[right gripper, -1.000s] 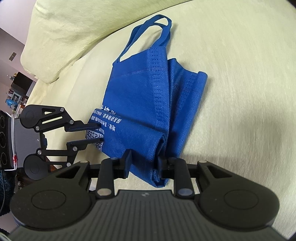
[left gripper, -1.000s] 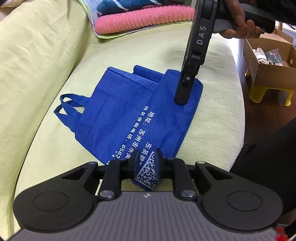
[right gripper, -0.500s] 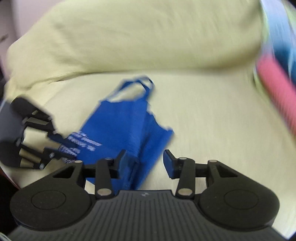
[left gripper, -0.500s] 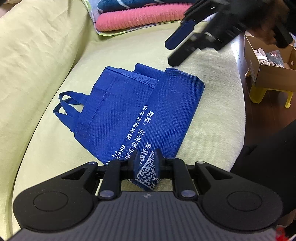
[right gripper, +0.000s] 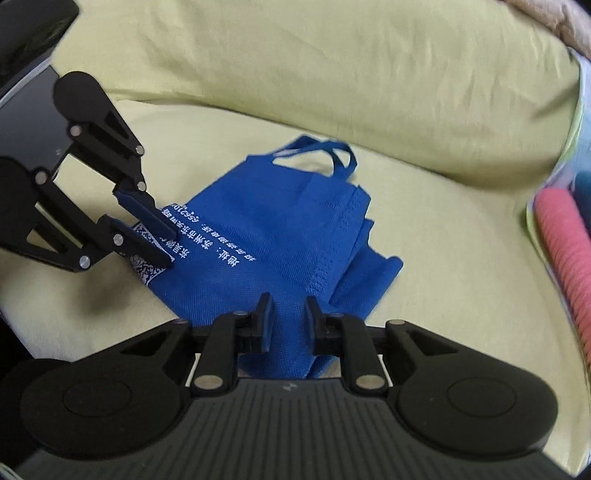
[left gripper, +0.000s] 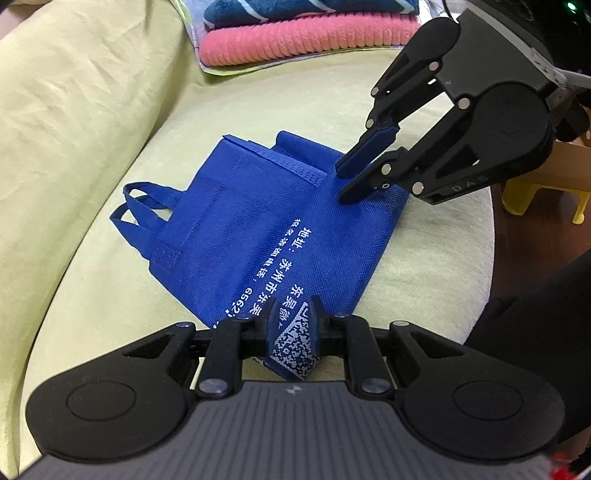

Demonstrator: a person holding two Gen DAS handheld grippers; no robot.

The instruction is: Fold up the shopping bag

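1. Bag [left gripper: 280,221] on the sofa seat [left gripper: 92,295]: the blue shopping bag lies partly folded on the yellow-green cushion, a lengthwise flap doubled over its body, white print facing up.
2. My left gripper [left gripper: 291,314] is clamped on the near corner, where the QR-style print wrinkles up between the jaws.
3. My right gripper [left gripper: 354,181] sits at the far end of that same flap, jaws parted a little and tips on or just above the cloth; in its own view [right gripper: 288,314] blue fabric fills the gap, but I cannot tell that it is pinched.
4. The flap's long axis runs between my two grippers, one at each end; the handles [left gripper: 144,210] lie off to the left of that line, toward the backrest.
5. Looks: thin non-woven fabric, limp, stitched hems and two loop handles lying flat. I judge it will sag and slide if lifted by one end only.
6. Folded towels [left gripper: 306,29] sit beyond, well apart.
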